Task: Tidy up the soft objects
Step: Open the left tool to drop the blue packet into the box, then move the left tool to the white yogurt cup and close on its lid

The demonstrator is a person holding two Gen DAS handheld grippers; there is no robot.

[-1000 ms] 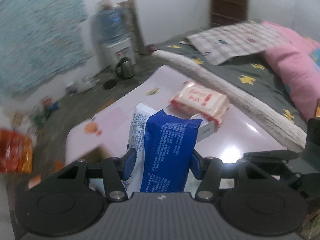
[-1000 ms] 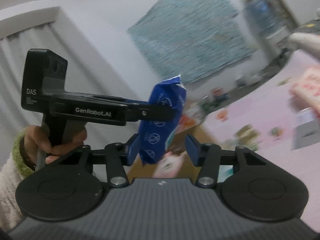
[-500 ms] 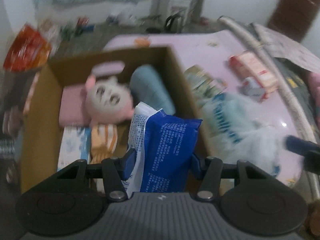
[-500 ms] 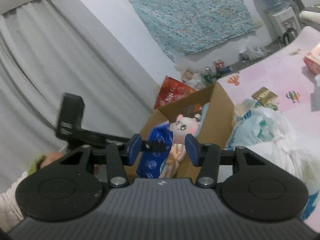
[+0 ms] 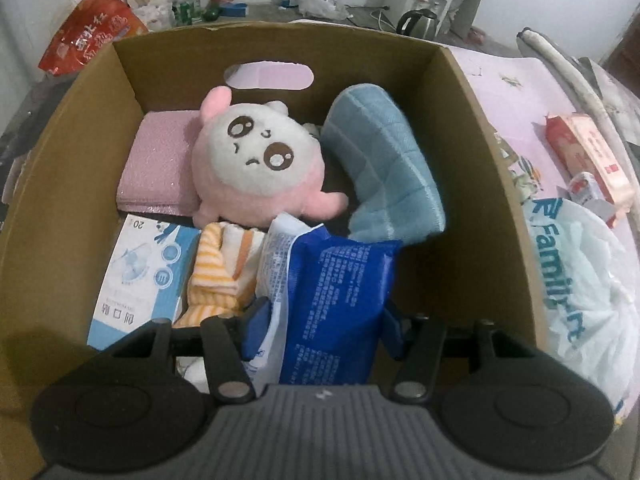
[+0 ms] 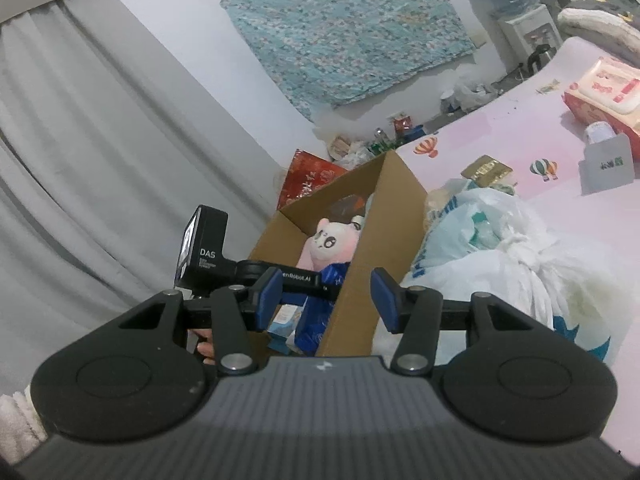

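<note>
The blue packet (image 5: 336,312) stands upright between the pads of the left tool (image 5: 322,320), which is clamped on its lower half, inside the cardboard box (image 5: 492,184) near the front wall; the hold looks chosen so the packet can be lowered on end into the one gap left, judging by how full the box is. Over the last half second the left jaws have been opening a little with the packet between them, though the pads appear to press on it. Behind it lie a pink plush toy (image 5: 256,160), a blue quilted cushion (image 5: 380,168), a pink folded cloth (image 5: 160,164), a striped orange cloth (image 5: 220,272) and a blue-and-white carton (image 5: 140,276), packed side by side, presumably to keep the soft things together. The right tool (image 6: 326,294) hangs outside the box with its jaws apart and nothing between them, probably waiting its turn beside the white plastic bag (image 6: 500,252) on the pink counter (image 6: 500,140).

The packet's bottom edge is hidden by the left tool's body, so whether it rests on the box floor cannot be told; its print is too small to read. From the right wrist only a sliver of the packet shows past the box's corner. The bag's contents are veiled by the plastic. A red-and-white pack (image 5: 588,160) lies farther off, partly cut by the picture's edge.
</note>
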